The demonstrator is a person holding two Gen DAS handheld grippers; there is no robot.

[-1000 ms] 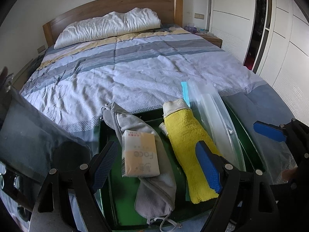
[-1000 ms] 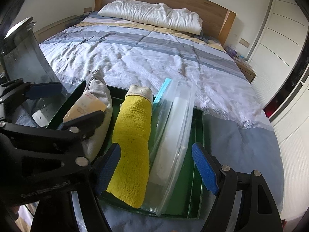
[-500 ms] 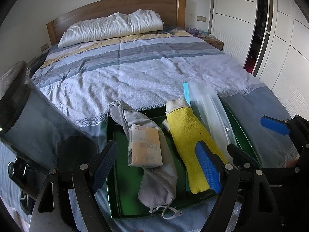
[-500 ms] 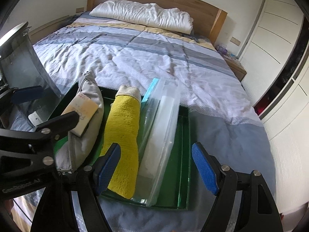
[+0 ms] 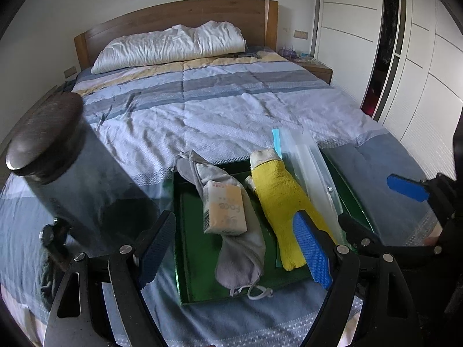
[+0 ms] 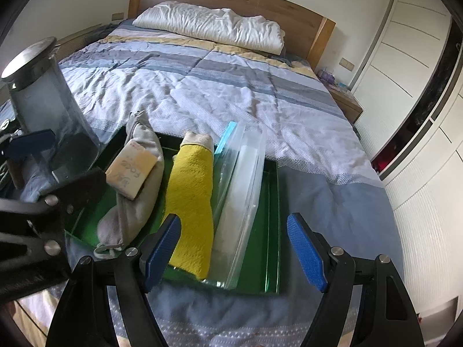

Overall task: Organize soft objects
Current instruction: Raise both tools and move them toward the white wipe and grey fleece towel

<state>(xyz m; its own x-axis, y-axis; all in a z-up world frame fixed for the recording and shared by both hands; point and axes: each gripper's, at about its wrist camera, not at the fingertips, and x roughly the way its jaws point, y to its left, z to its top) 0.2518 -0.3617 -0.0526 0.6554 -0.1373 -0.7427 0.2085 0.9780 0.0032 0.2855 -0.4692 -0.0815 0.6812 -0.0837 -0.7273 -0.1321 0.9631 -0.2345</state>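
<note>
Two spread, empty grippers, left [image 5: 234, 248] and right [image 6: 234, 253]; my right sits nearer the yellow terry-cloth roll [image 6: 191, 199], lying lengthwise ahead.

We see a wide bed under a striped quilt [image 5: 231, 110] of grey, white, blue and pale yellow bands. A crumpled white pillow [image 5: 170, 46] lies against the curved wooden headboard [image 5: 173, 18]. Beside the far corner stands a wooden nightstand [image 5: 314, 68] bearing small items we cannot identify. Tall white wardrobe doors [image 6: 405, 66] line the wall, with a dark gap between them.
</note>
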